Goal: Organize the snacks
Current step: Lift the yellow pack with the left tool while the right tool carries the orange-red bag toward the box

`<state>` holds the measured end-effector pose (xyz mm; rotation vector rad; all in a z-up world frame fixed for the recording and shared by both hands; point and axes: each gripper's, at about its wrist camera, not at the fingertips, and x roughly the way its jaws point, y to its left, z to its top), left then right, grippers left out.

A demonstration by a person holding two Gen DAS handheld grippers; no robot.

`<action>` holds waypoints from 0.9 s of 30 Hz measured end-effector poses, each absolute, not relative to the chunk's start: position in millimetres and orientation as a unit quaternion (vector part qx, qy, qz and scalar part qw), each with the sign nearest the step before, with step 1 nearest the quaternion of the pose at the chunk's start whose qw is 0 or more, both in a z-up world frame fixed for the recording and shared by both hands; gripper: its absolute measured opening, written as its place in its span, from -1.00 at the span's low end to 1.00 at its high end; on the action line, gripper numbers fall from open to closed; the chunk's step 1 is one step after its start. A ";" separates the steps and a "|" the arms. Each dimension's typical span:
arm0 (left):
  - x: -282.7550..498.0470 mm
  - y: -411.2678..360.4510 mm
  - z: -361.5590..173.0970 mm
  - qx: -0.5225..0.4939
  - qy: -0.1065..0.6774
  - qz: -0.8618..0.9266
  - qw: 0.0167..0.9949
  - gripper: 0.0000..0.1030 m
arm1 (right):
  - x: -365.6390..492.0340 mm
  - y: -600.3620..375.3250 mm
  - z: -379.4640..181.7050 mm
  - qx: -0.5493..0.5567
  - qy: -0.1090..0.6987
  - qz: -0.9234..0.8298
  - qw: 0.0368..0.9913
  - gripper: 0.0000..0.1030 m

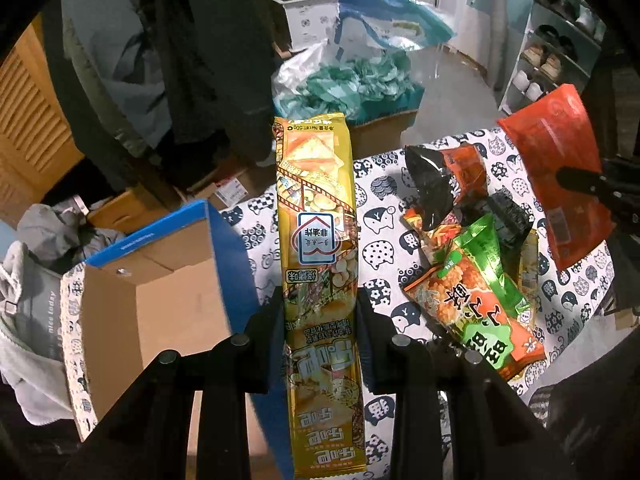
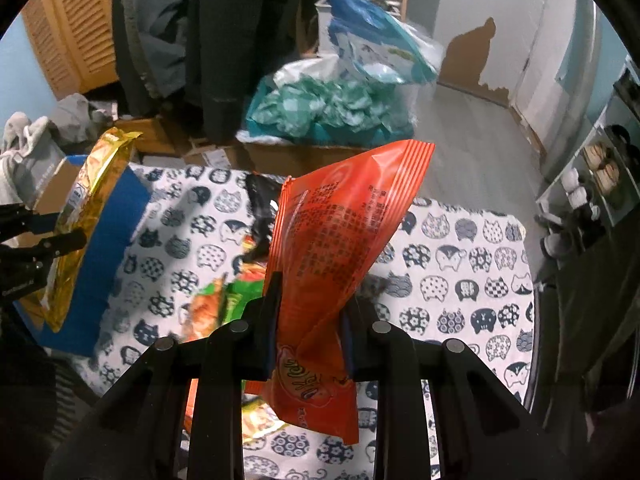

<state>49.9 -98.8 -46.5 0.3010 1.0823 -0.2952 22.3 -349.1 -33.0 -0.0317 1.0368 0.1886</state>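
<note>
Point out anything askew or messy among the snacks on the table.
The green-and-orange snack bag, a black-and-orange packet and others lie jumbled in an overlapping heap on the cat-print tablecloth, none in the open blue-edged cardboard box. Nothing looks spilled or torn.

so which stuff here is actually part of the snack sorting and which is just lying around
Part of the job:
- yellow snack pack, in the left tongs
- orange snack bag, in the right tongs
- green snack bag and black-and-orange packet on the table
- open cardboard box

Just lying about:
- hanging dark coat
- box of teal packets
- shoe rack
</note>
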 end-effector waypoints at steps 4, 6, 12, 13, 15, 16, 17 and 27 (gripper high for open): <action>45.1 -88.1 -38.8 0.137 0.506 -0.138 0.840 -0.38 | 23.2 -335.0 -25.7 -0.017 0.491 0.103 0.865 -0.56; 43.2 -82.1 -35.5 0.136 0.503 -0.135 0.843 -0.38 | 24.7 -325.2 -21.8 -0.019 0.489 0.111 0.865 -0.56; 38.8 -56.1 -26.8 0.123 0.496 -0.124 0.850 -0.38 | 28.7 -298.3 -12.3 -0.025 0.486 0.131 0.863 -0.56; 38.3 -50.8 -25.4 0.120 0.496 -0.121 0.852 -0.38 | 29.1 -293.3 -10.5 -0.026 0.485 0.135 0.863 -0.56; 37.5 -40.4 -23.0 0.116 0.494 -0.115 0.854 -0.38 | 30.9 -282.9 -7.0 -0.028 0.484 0.143 0.863 -0.56; 37.4 -35.2 -22.2 0.113 0.494 -0.113 0.855 -0.38 | 32.0 -275.8 -5.0 -0.030 0.484 0.148 0.862 -0.56; 37.0 -30.5 -21.6 0.111 0.494 -0.112 0.855 -0.38 | 33.0 -269.9 -3.5 -0.031 0.483 0.152 0.861 -0.56; 32.0 17.8 -24.2 0.092 0.494 -0.083 0.860 -0.38 | 43.0 -196.9 8.4 -0.051 0.484 0.200 0.850 -0.56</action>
